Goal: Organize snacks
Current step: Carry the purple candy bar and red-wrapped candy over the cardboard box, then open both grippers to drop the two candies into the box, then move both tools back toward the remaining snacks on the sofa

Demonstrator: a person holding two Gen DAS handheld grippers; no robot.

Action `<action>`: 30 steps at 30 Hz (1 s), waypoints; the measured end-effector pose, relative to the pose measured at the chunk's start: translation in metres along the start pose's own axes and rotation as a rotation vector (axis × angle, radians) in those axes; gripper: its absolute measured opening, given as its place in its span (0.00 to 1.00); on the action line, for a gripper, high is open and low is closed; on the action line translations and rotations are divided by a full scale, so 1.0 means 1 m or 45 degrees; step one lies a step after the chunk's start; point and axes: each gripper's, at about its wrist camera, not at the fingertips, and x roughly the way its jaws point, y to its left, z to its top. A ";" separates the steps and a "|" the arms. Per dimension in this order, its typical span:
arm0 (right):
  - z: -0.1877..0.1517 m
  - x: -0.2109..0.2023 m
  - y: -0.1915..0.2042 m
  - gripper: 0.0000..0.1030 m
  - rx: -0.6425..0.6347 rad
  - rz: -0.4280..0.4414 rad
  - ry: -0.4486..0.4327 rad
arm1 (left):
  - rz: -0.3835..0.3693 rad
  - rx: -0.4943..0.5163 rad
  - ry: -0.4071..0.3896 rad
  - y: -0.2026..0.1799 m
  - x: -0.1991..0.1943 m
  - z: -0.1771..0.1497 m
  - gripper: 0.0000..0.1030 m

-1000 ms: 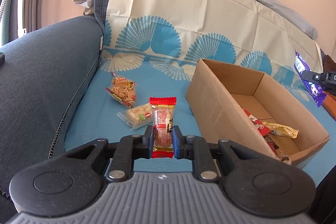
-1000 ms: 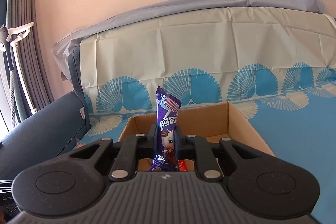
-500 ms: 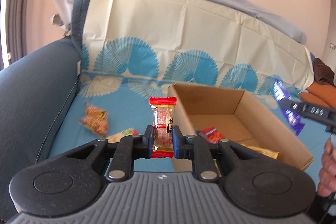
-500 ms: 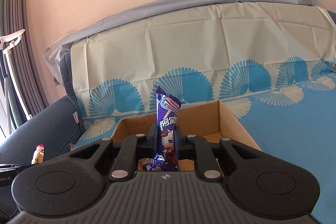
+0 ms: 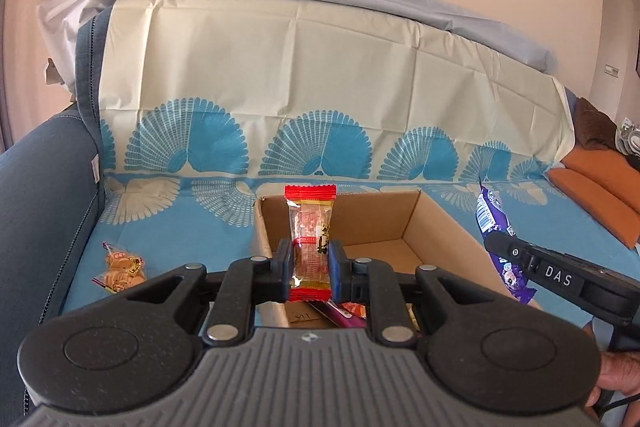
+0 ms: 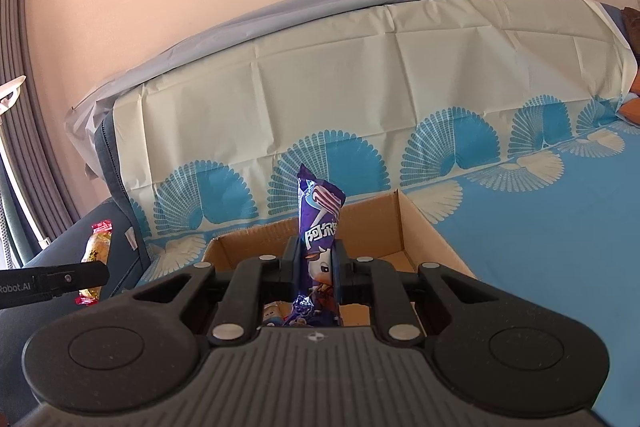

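My left gripper (image 5: 310, 267) is shut on a red-ended clear snack packet (image 5: 310, 227), held upright above the near end of an open cardboard box (image 5: 436, 223). Wrapped snacks (image 5: 344, 311) lie in the box bottom below my fingers. In the right wrist view my right gripper (image 6: 317, 263) is shut on a purple snack stick (image 6: 318, 223), upright over the same box (image 6: 420, 223). The right gripper with the purple stick (image 5: 490, 215) shows at the right of the left view. The left gripper's packet (image 6: 96, 251) shows at the left of the right view.
A bag of small biscuits (image 5: 120, 267) lies on the blue fan-patterned cover left of the box. A dark blue sofa arm (image 5: 40, 195) rises at the left. Orange cushions (image 5: 592, 191) sit at the far right. A person's hand (image 5: 618, 379) holds the right gripper.
My left gripper has carried the red-ended packet right and up, from beside the box to over its near end. The right gripper has stayed over the box with the purple stick.
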 end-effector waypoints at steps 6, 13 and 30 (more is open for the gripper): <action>0.000 0.000 -0.006 0.15 0.022 -0.020 0.000 | -0.038 0.023 -0.004 -0.018 0.009 0.010 0.19; 0.000 0.004 -0.009 0.20 0.045 -0.048 0.010 | -0.091 0.023 -0.018 -0.044 0.023 0.033 0.20; -0.010 0.006 0.018 0.53 -0.032 -0.087 0.007 | 0.036 0.103 -0.066 0.071 -0.002 -0.047 0.10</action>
